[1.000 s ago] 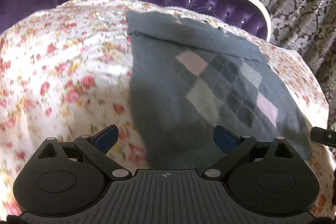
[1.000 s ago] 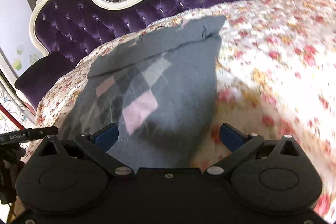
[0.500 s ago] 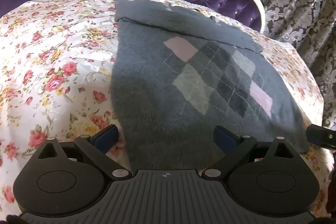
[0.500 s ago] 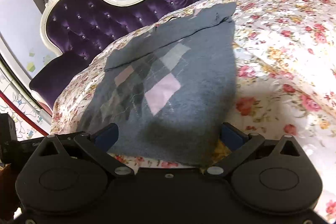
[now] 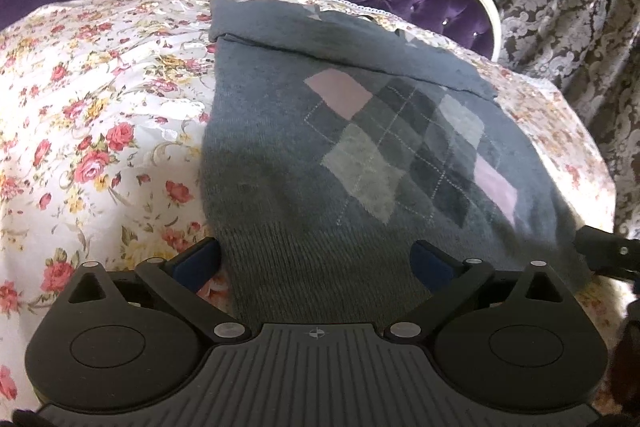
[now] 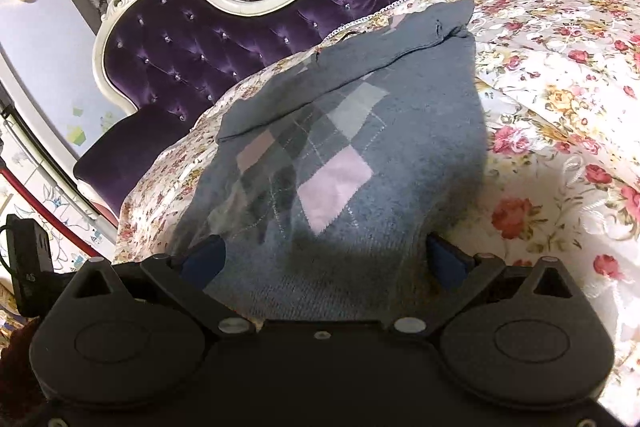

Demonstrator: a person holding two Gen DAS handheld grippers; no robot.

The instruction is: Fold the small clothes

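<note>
Both sets of jaws gape, empty, over the near hem of the grey argyle sweater (image 5: 360, 155); gripping one layer could undo its fold.

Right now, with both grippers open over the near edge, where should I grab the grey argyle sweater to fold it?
Take the grey argyle sweater by its ribbed near hem, one corner per gripper, coming in low from the near side. It lies flat on the floral bedspread, its far end already folded over, and the hem sits between the open left gripper and right gripper.
</note>
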